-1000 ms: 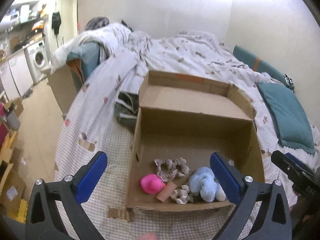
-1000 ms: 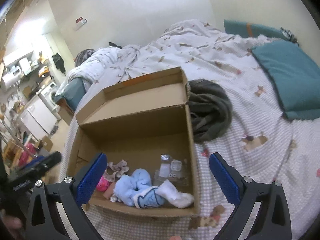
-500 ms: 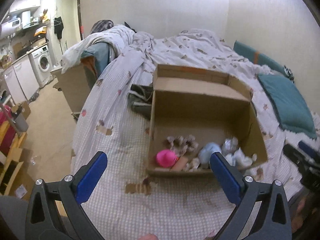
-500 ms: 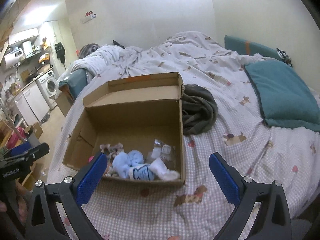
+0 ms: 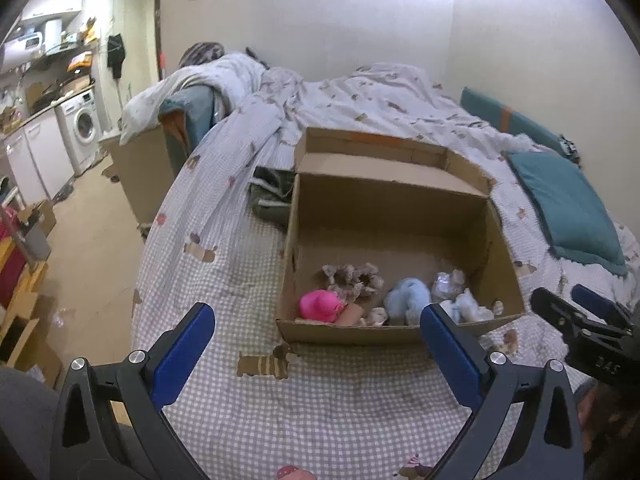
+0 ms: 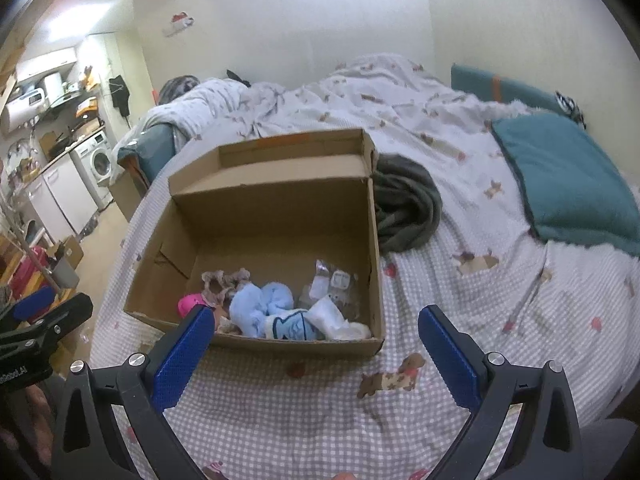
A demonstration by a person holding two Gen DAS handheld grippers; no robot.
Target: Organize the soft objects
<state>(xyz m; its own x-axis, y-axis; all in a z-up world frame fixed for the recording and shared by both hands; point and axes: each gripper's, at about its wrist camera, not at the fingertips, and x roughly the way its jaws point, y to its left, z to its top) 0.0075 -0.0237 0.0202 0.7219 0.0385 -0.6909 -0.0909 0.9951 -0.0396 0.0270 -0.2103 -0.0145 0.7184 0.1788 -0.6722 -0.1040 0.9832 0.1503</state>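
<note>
Both tools, left tool [image 5: 316, 344] and right tool [image 6: 314, 344], hang released and empty just short of the cardboard box [image 6: 280, 216] on the bed [image 6: 460, 320]. The soft toys [image 6: 260, 308] lie ahead in its near end; reach over the near wall before closing.

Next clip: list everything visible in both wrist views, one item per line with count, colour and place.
cardboard box: one, brown, open, on the bed
pink soft toy: one, pink, box's front-left corner
scrunchies: a few, beige, behind the pink toy
blue socks: a bundle, light blue, box front middle
clear packets: a few, transparent, box's right side
dark garment: one, grey-green, on the bed behind the box
pillow: one, teal, bed's right side
bedsheet: one, checked with dog print
washing machine: one, white, far left
left hand-held gripper: open, empty
right hand-held gripper: open, empty
</note>
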